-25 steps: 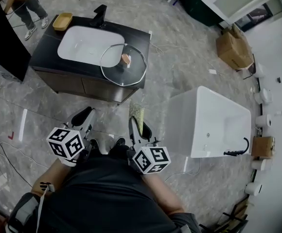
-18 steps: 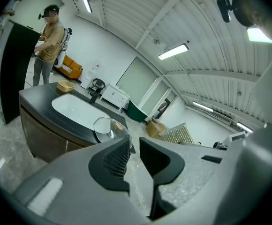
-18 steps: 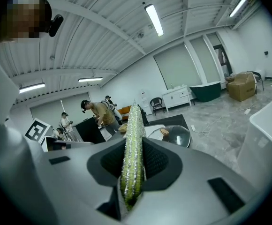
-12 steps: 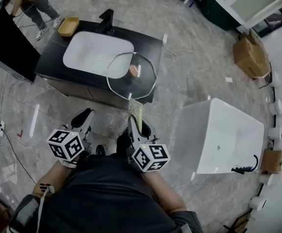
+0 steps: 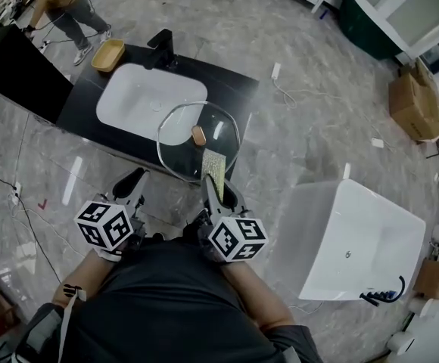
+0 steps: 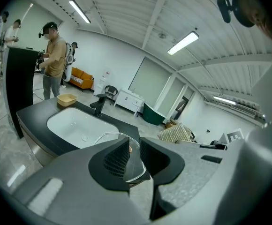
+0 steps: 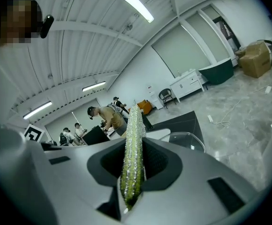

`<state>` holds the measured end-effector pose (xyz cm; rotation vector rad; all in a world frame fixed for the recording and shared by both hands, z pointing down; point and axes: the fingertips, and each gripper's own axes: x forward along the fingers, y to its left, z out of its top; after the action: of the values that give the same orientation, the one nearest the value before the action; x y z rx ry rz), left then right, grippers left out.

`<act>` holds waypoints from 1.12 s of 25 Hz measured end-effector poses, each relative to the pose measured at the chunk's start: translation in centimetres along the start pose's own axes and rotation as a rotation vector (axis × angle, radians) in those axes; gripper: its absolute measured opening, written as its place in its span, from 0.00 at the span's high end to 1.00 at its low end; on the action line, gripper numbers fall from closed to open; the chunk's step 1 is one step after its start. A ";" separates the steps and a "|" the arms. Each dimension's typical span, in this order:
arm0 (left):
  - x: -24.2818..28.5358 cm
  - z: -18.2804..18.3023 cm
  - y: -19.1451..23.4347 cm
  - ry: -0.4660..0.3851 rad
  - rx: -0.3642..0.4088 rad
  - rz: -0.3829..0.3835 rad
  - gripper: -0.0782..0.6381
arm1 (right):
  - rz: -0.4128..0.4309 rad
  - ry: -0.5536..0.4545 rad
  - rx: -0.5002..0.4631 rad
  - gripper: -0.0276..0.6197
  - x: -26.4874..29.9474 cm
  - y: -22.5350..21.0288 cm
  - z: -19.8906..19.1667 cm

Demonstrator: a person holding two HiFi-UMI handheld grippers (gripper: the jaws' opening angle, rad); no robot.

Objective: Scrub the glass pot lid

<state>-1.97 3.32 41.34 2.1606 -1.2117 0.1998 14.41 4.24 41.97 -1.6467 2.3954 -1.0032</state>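
The glass lid (image 5: 180,148) lies on the dark surface (image 5: 238,89), right of the sink (image 5: 140,100). The right gripper (image 5: 219,195) clamps a scrub pad (image 5: 214,166) upright, ready for rubbing. The left gripper (image 5: 129,188), its jaws apart, holds nothing.

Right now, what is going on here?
A person stands at a black counter with a white sink, one gripper in each hand. The right gripper is shut on a green scrubbing pad; the left gripper is open and holds nothing. The glass pot lid lies on the counter, partly over the sink. Neither gripper touches it, so scrubbing has not begun.
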 end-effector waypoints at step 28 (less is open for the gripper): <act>8.7 6.7 10.5 0.066 -0.096 -0.025 0.79 | -0.211 0.270 0.024 0.86 24.5 -15.2 2.2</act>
<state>-6.71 -10.71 44.56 2.0695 -1.1332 0.1971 17.18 -20.99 55.76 -1.8968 2.3895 -1.3631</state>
